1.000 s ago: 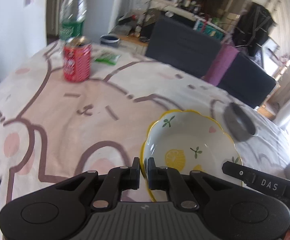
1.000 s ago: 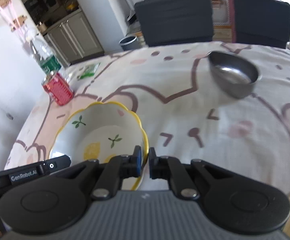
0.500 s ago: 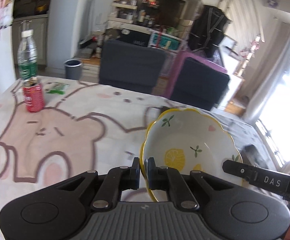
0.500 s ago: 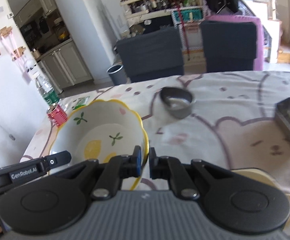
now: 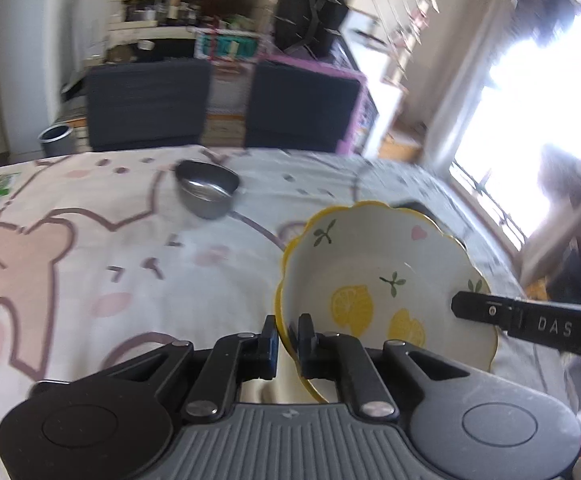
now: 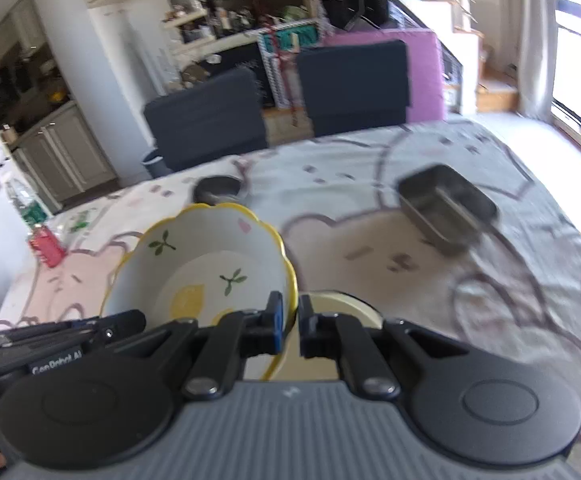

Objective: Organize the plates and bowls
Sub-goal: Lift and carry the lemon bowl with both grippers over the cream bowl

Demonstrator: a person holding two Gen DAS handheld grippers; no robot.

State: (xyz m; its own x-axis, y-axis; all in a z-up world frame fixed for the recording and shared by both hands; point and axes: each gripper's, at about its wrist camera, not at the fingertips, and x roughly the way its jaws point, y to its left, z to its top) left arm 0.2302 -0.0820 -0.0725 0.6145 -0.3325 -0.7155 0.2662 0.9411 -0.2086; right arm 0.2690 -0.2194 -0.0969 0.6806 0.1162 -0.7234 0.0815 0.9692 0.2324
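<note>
Lemon bowl (image 5: 382, 280): held clear of the table (image 5: 90, 240) by both grippers at once. The left gripper (image 5: 288, 338) is closed down to rim thickness on the scalloped yellow edge at the bowl's 9 o'clock side; the right gripper (image 6: 288, 322) is closed the same way on the opposite edge, at 3 o'clock. Neither grip reaches the bowl floor.

Procedure for the carry:
- Keep both grippers level with each other. A rim pinch resists twisting poorly, and any difference in height will likely lever the bowl out of one grip.
- Hold the spacing between the grippers constant; pulling apart strains the ceramic edge.
- A pale round plate (image 6: 346, 308) lies directly below the bowl in the right wrist view, partly hidden, and appears to be the likely stacking target. Motion blur leaves its exact outline uncertain.
- Lower vertically, centre the bowl foot on the plate, and open the grippers only after contact.

Avoid the steel bowl (image 5: 206, 194) at 11 o'clock and the steel tray (image 6: 446, 208) at 1 o'clock.
</note>
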